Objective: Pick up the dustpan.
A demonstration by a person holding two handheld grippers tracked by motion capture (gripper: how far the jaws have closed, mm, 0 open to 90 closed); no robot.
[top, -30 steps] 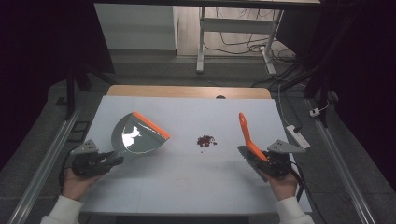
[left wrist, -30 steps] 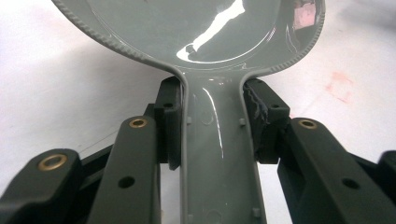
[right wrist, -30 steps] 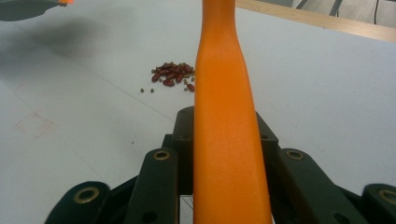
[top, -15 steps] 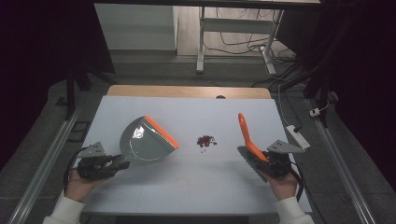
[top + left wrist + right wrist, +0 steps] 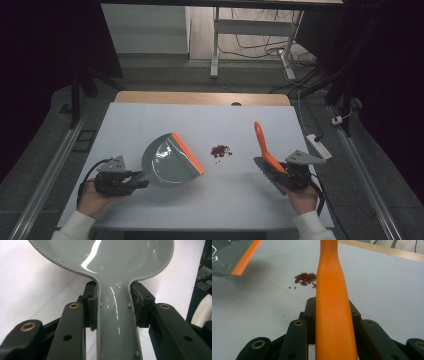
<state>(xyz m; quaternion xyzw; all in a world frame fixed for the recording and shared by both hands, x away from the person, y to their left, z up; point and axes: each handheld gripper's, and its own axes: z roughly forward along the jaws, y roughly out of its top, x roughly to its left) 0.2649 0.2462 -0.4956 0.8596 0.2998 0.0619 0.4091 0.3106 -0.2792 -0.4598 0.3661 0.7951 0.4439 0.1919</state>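
My left gripper (image 5: 131, 181) is clamped on the handle of the grey plastic dustpan with an orange lip (image 5: 172, 160); my right gripper (image 5: 285, 174) grips the orange-handled brush (image 5: 262, 145). At twelve o'clock between them, the small pile of dark red beans (image 5: 220, 150) lies unswept on the white table (image 5: 225, 190), so I judge the sweeping itself remains.

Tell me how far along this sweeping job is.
Done: both tools are picked up. The left gripper is shut on the grey dustpan by its handle; the right gripper is shut on the orange brush.
In hand: the dustpan's orange lip faces the beans, apart from them.
Left: the whole pile is unswept on the table; none is in the pan.
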